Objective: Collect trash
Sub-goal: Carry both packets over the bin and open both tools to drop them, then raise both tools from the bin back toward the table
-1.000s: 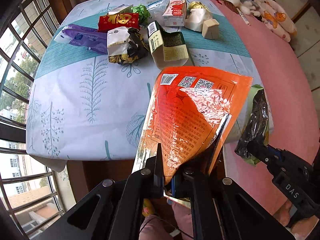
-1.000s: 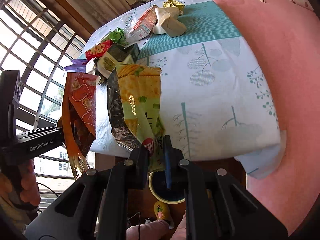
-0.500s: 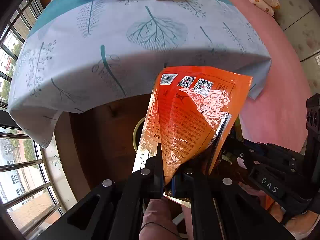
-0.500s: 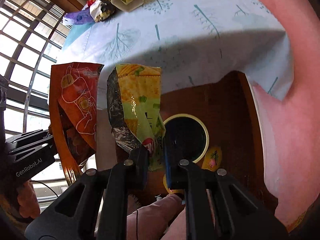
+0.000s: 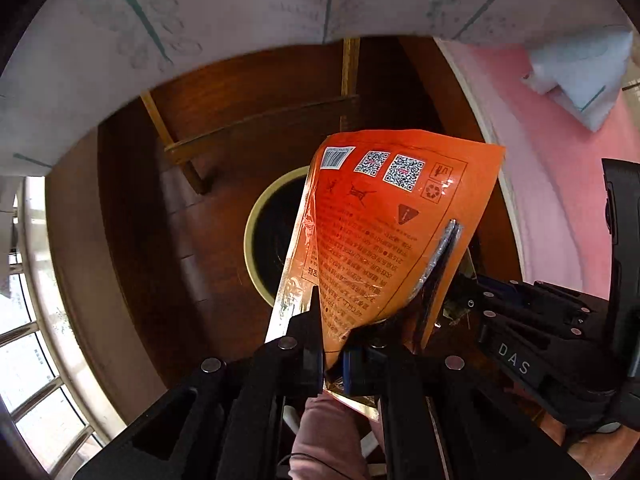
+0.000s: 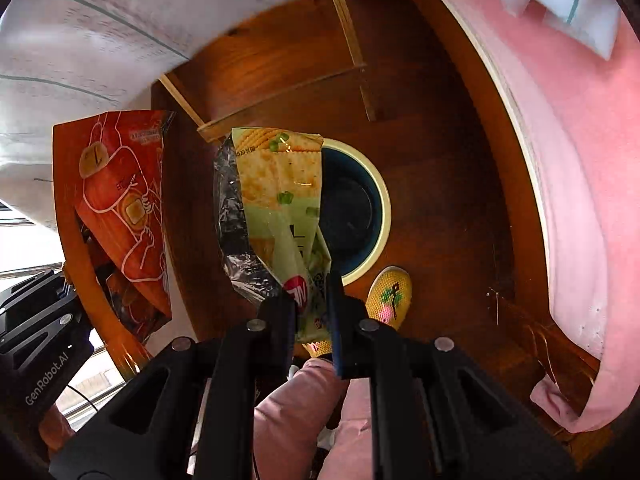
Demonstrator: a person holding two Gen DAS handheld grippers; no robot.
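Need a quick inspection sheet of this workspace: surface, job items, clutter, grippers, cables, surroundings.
Surface: dark wooden floor under the table; tablecloth hangs over its edge.
Job's things: orange snack bag; green cracker bag; round bin, dark inside, directly below both.
Clutter: yellow slipper beside the bin.
Grippers: left gripper shut on the orange snack bag; right gripper shut on the green cracker bag; both point down.
Cables: thin dark cord near the left gripper's body.
Surroundings: pink bedding at right, window bars at left, pink sleeve below.
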